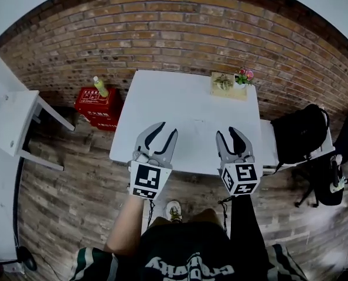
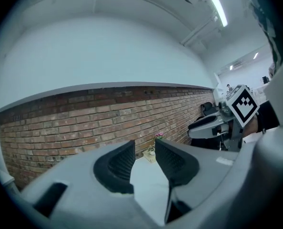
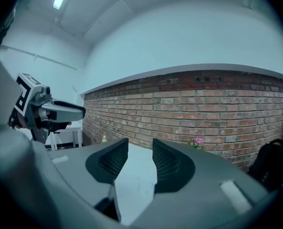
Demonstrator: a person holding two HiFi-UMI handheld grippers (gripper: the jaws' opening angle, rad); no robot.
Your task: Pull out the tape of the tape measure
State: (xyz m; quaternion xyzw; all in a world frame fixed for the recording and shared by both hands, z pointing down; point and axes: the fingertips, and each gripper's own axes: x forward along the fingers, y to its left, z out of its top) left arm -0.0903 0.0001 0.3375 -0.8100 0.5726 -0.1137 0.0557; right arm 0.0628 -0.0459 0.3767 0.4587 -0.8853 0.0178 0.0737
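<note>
No tape measure shows in any view. In the head view both grippers hover over the near edge of a white table point(image 1: 186, 95). My left gripper point(image 1: 167, 129) is open with nothing between its jaws, and so is my right gripper point(image 1: 227, 132). In the left gripper view, the left gripper point(image 2: 145, 149) shows only bare tabletop between its dark ribbed pads. The right gripper point(image 3: 140, 147) shows the same in its own view. Both point almost level toward the brick wall.
A small wooden tray with a pink-flowered pot point(image 1: 232, 81) stands at the table's far right. Left of the table is a red crate point(image 1: 98, 105) with a bottle point(image 1: 100, 86) on it, and a white side table point(image 1: 16, 124). A black backpack point(image 1: 300, 130) rests on a chair at the right.
</note>
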